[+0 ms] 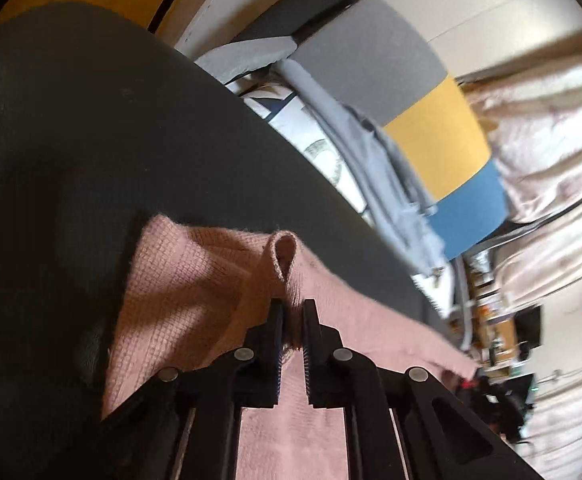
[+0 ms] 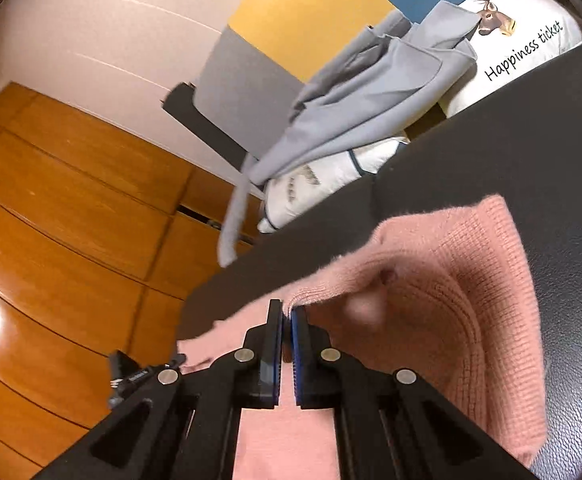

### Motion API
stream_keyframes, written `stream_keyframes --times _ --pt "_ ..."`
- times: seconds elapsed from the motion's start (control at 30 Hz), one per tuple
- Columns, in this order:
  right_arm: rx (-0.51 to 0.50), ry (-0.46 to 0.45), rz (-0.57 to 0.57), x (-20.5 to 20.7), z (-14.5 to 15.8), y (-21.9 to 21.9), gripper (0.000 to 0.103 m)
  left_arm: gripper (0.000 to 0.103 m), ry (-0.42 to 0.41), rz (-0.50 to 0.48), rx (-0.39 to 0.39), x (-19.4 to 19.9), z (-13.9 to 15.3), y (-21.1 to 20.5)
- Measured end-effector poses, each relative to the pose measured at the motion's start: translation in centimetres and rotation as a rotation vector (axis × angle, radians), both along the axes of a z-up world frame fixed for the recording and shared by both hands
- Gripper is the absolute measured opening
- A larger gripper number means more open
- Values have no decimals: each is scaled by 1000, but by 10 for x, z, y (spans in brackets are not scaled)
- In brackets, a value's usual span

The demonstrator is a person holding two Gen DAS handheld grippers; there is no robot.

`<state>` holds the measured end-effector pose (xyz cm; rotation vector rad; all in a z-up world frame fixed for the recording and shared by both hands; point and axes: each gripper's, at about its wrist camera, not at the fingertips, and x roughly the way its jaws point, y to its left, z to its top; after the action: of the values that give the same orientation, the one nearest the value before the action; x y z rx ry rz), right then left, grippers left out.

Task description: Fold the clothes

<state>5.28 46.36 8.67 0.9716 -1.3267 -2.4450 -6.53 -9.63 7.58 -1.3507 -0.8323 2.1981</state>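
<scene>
My black fingers [image 1: 277, 320] carry blue pads. The sweater [image 1: 195, 280] I see is dusty pink in a fine ribbed knit, lying on a dark charcoal surface [image 1: 91, 140]. Beyond its far edge: a pale grey garment [image 2: 351, 112], a white cushion [image 2: 531, 48] printed with a brown deer and black script, a grey, mustard and blue panel [image 1: 439, 136], orange-brown wood cabinets [image 2: 71, 200].

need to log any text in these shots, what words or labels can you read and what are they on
"Happiness ticket" in black script on the white deer-print cushion, beside its deer head picture.
Small white lettering on the black object at the lower left of the right wrist view: too small and blurred to read.
Left wrist view: no readable text; the cluttered shelves at the far right are too blurred.
</scene>
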Motion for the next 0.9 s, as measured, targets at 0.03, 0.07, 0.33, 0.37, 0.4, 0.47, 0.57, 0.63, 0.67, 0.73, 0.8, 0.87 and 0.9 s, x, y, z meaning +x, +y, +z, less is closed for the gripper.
stream_keyframes --times 0.03,0.07,0.33,0.37,0.4,0.47,0.57,0.63,0.67,0.73,0.8,0.87,0.9 --pt "7 -23 -12 1 -4 3 3 8 3 -2 5 1 0 -3" --pt "16 -50 -26 1 -9 6 3 8 6 -3 7 1 1 -5" --pt "20 -197 -96 8 -58 23 2 9 -38 -66 -161 -1 -24 -5" --pt "50 -199 -96 8 -54 21 3 11 -36 -66 -155 0 -25 -6" --pt "85 -204 -97 7 -49 19 5 14 -43 -54 -129 0 -25 -9" --pt "178 -205 -106 8 -35 13 12 54 -63 -23 -71 1 -22 -17" --pt "460 -154 -140 22 1 -7 22 73 -63 84 -8 5 -11 -41" --pt "660 -102 -157 26 25 -27 22 73 -26 179 -16 14 1 -59" --pt "702 -85 -136 20 29 -35 22 73 -6 217 -34 19 7 -65" --pt "765 -54 -83 7 34 -50 22 73 28 221 -74 26 15 -62" --pt "827 -22 -29 -6 39 -65 22 73 42 152 -93 31 18 -44" --pt "827 -55 12 -16 24 -70 22 73 52 43 -21 41 15 -19" --pt "824 -74 32 -20 15 -73 22 73 41 -16 -4 45 11 -8"
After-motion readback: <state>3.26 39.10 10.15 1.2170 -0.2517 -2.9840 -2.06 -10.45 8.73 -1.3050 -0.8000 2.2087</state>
